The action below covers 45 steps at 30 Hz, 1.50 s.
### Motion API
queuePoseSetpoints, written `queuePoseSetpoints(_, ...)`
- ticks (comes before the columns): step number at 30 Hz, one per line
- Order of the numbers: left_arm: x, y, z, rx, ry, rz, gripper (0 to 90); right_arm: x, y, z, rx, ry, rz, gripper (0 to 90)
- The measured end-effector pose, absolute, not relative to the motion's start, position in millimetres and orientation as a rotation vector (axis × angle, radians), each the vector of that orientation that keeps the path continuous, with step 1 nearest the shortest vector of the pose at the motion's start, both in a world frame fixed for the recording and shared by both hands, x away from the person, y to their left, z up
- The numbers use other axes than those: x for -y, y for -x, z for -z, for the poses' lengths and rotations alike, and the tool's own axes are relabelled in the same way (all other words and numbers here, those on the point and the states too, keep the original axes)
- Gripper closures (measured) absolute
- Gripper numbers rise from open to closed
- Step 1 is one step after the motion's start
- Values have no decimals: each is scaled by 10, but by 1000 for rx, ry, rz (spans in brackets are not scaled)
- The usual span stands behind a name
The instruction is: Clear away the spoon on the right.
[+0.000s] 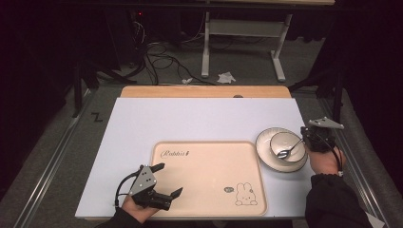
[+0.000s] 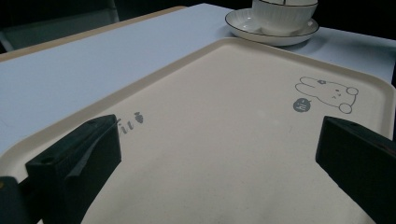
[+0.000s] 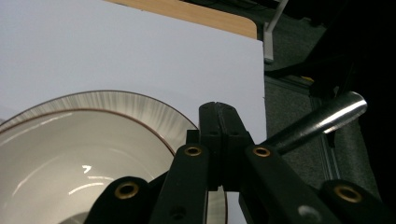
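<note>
**Three cameras, one table**

The high view looks forward and down over the table. The left gripper view skims low across the tray toward the bowl. The right gripper view sits tight against that same bowl.

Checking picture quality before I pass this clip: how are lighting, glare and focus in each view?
High view: white table evenly lit, surroundings nearly black, slightly soft. Left gripper view: tray sharp, the left tongs near the lens blurred and dark. Right gripper view: right tongs dim and close, bright glare on the spoon handle, highlights inside the bowl.
</note>
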State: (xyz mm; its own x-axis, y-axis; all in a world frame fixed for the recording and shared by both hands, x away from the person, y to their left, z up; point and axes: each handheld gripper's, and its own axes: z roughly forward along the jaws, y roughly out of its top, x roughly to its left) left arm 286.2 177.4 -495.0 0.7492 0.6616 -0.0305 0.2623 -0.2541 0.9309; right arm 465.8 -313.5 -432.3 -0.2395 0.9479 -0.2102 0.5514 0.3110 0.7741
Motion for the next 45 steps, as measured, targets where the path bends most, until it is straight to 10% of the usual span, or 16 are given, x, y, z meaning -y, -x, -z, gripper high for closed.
queuePoseSetpoints(45,-1718,-2841,4959,-689,-1850,-445,13,3322,-3131,4402,-1805,-1219,-1066,900)
